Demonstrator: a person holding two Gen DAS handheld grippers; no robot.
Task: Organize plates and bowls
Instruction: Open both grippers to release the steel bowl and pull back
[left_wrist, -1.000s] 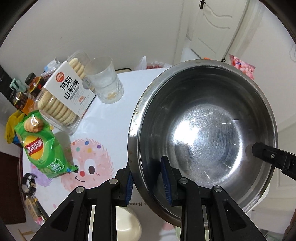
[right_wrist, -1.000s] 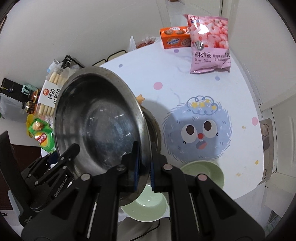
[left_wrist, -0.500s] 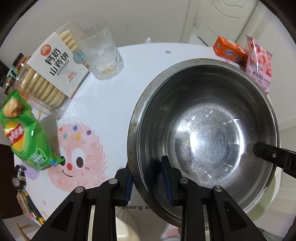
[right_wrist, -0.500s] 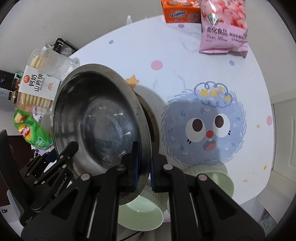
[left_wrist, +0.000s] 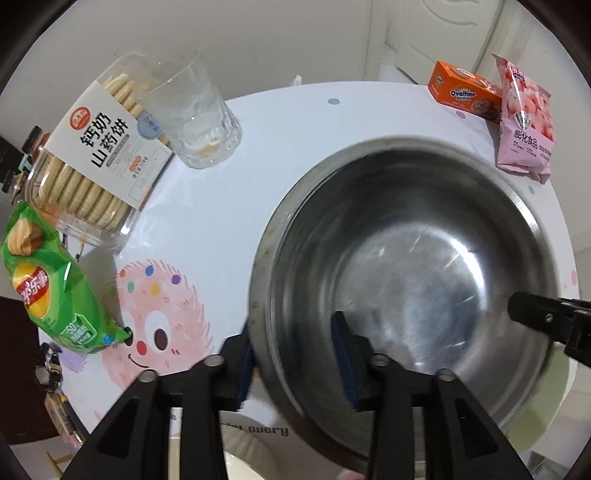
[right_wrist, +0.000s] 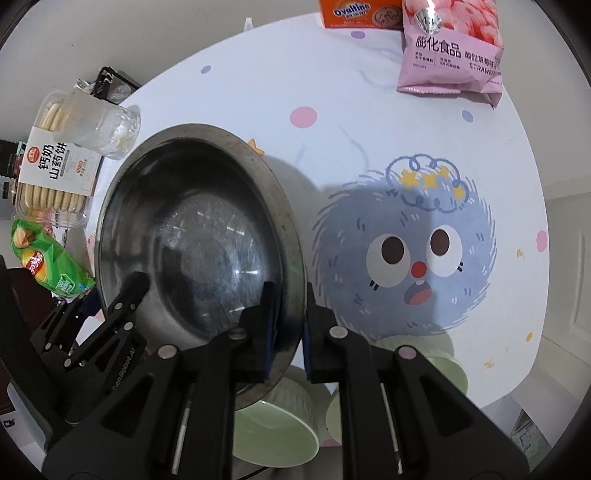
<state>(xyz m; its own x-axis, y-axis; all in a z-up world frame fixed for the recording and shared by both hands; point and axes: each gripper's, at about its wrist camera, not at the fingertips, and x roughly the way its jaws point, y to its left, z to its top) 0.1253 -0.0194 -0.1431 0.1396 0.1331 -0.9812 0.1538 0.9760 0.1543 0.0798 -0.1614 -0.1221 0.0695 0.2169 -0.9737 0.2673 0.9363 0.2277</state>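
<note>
A large steel bowl (left_wrist: 424, 258) hangs low over the white round table (left_wrist: 221, 206), tilted and blurred in the left wrist view. My left gripper (left_wrist: 293, 360) straddles its near rim. Its jaws are opening, and the inner pad stands clear of the wall. My right gripper (right_wrist: 289, 332) has the opposite rim of the steel bowl (right_wrist: 192, 229) between its blue pads. These jaws are starting to open too, though the pads still sit close against the rim. Pale green bowls (right_wrist: 273, 439) lie below the steel bowl at the table's near edge.
A glass (left_wrist: 195, 118), a biscuit tray (left_wrist: 92, 158) and a green crisp bag (left_wrist: 48, 291) stand at the left. An orange box (right_wrist: 358, 14) and a pink snack bag (right_wrist: 447, 48) lie at the far side. Another green bowl (right_wrist: 443, 369) sits near the front edge.
Both grippers have sunk toward the table with the steel bowl. The left jaws have spread wider around the rim, and the right pads have parted slightly.
</note>
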